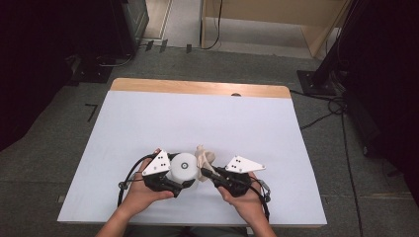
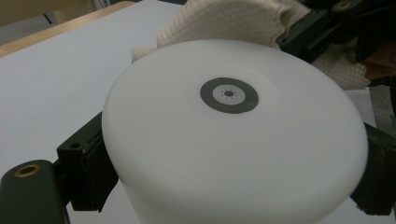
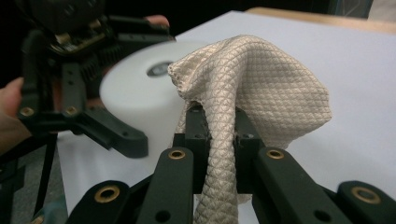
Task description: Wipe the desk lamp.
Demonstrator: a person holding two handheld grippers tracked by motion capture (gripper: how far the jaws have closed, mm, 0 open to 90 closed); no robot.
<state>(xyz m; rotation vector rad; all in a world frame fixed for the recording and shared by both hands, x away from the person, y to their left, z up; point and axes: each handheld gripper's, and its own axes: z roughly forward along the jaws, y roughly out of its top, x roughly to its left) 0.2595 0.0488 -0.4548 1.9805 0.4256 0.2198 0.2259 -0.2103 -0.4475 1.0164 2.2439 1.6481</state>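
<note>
A white round container (image 1: 182,167) with a grey ring on its upturned face sits near the table's front edge. My left gripper (image 1: 181,171) is shut on it, a pad on each side of its wall (image 2: 233,140). A beige quilted cloth (image 1: 204,157) stands bunched just right of the container, touching it. My right gripper (image 1: 204,172) is shut on the cloth, which hangs pinched between its jaws (image 3: 219,130) and drapes over them (image 3: 254,84). In the right gripper view the container (image 3: 135,88) and the left gripper (image 3: 93,116) lie to the left, beside the cloth.
The table has a white top (image 1: 197,113) with a wooden strip along its far edge (image 1: 197,88). Around it is grey floor with cables (image 1: 336,106) and a black stand base (image 1: 316,81) at the right. Dark equipment stands at the far left (image 1: 99,64).
</note>
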